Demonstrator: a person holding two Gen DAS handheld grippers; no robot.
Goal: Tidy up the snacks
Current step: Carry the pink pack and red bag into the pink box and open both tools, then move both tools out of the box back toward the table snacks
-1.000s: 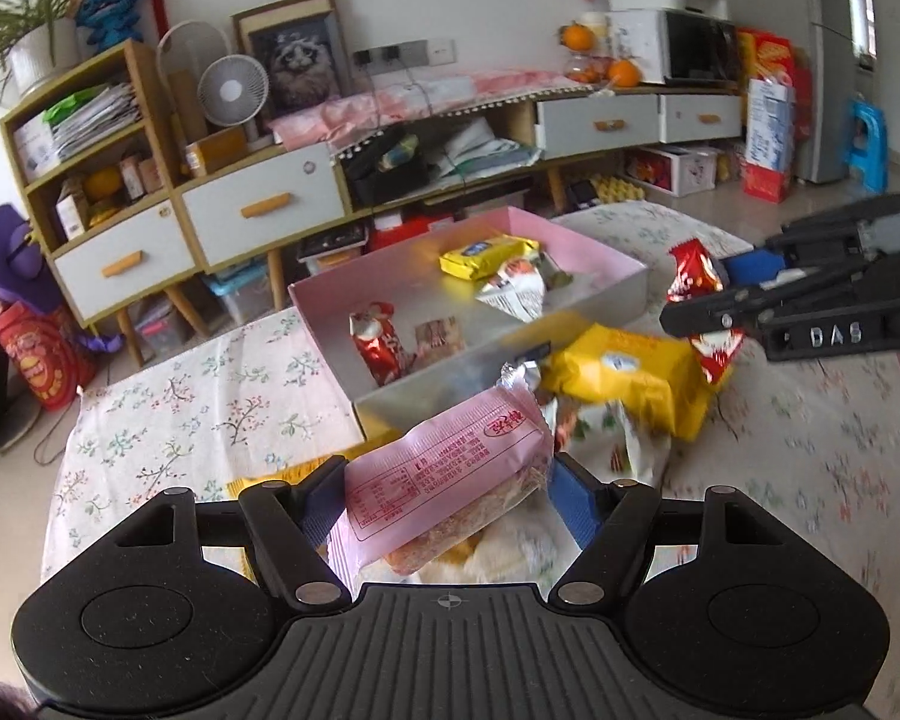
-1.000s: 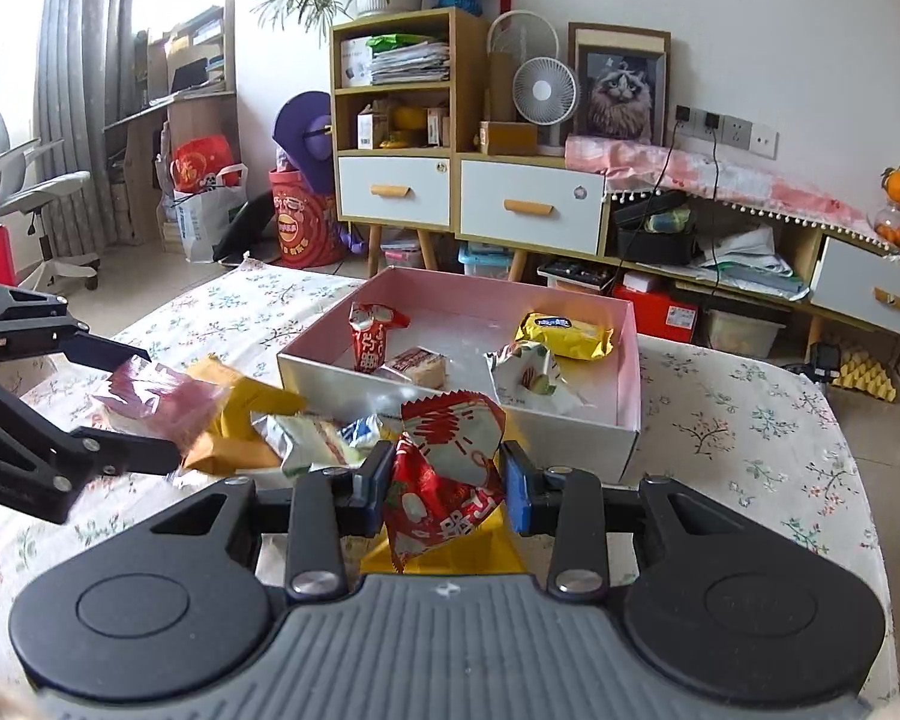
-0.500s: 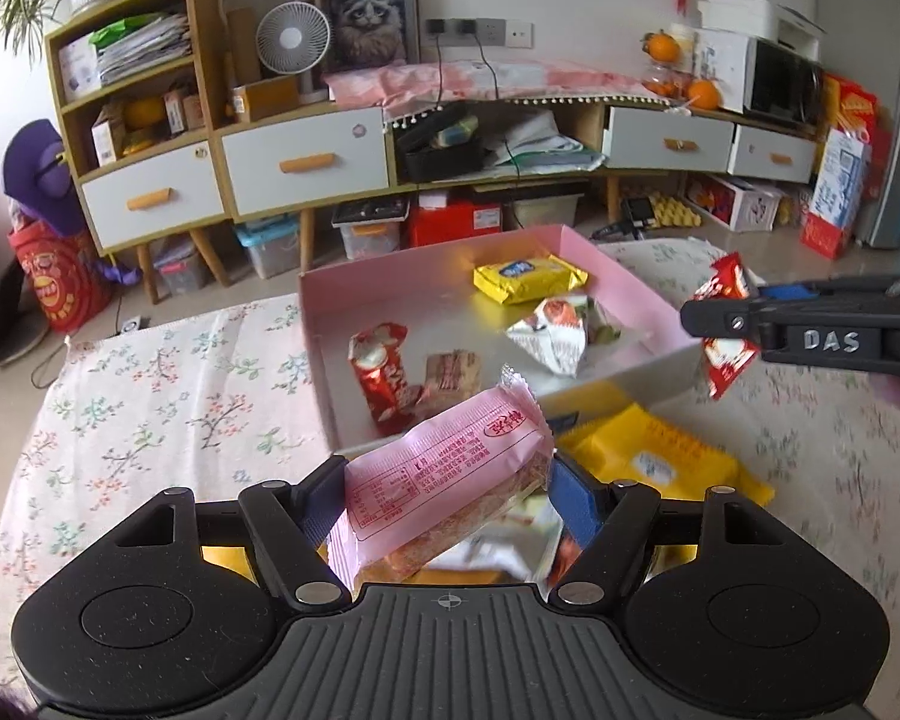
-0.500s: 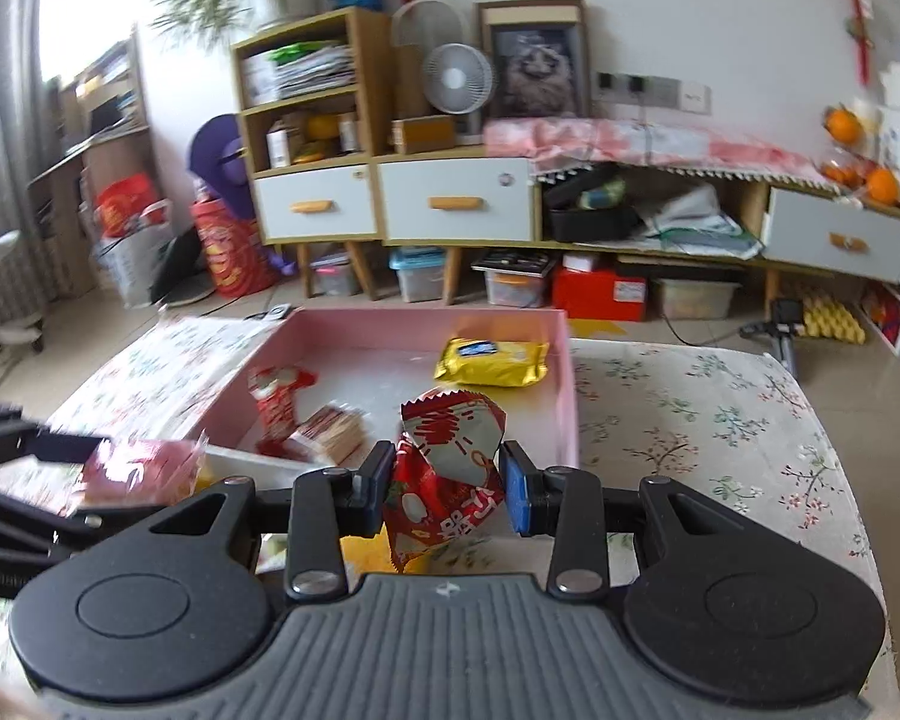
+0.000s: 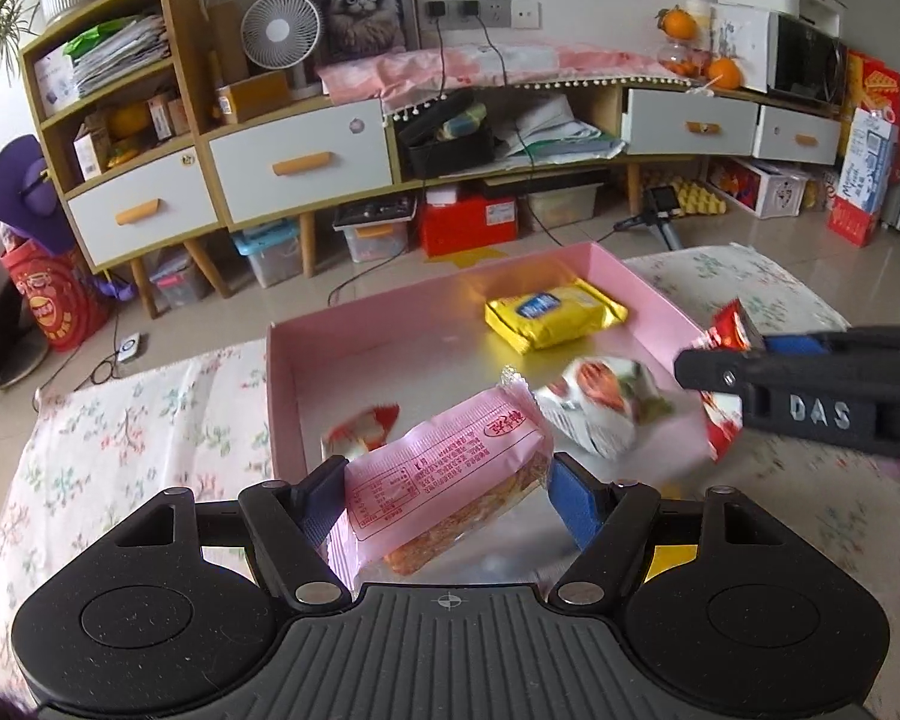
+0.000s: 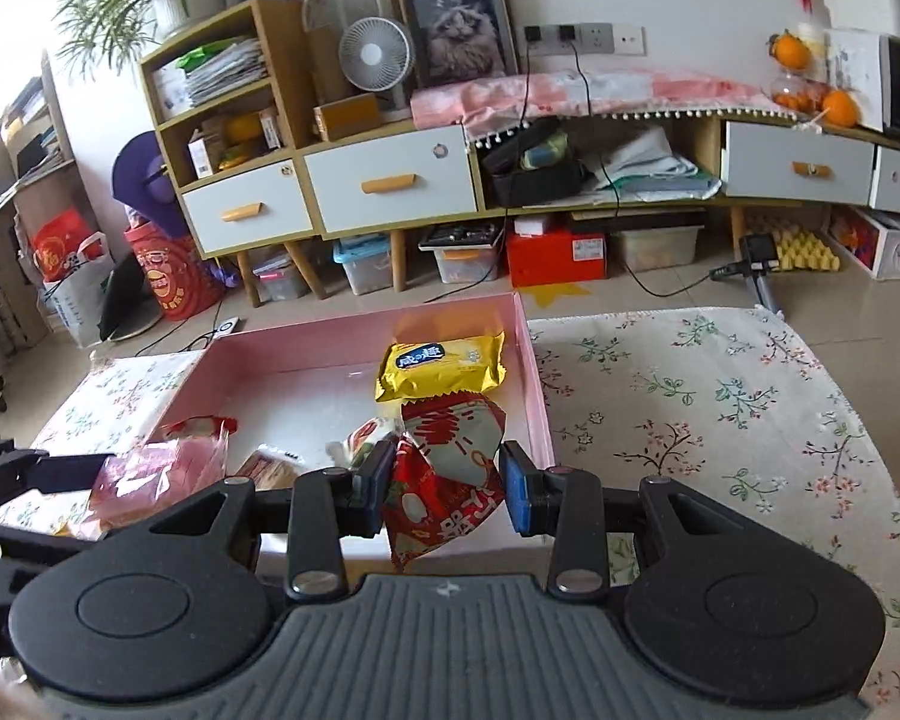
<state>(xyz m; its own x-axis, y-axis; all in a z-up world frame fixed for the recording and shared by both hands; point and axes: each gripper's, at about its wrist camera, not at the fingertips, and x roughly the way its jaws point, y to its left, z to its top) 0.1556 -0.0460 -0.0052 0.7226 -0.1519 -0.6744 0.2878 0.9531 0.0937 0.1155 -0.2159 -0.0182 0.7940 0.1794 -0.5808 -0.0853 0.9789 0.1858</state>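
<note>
The left gripper [image 5: 447, 495] has its blue-padded fingers [image 5: 573, 501] closed on a long, glossy pink packet [image 5: 444, 468] at lower centre, over the near edge of a shallow pink box [image 5: 285, 372]. The right gripper [image 6: 444, 489] has its fingers pinched on a crinkly red-and-white pouch [image 6: 447, 474] over the box's near right corner. In the box lie one flat yellow foil packet [image 6: 441, 363], one puffy white pouch [image 5: 600, 408] and one blurred red-and-white wrapper [image 5: 360, 429]. The surface wears a soft floral cloth [image 6: 708, 408].
</note>
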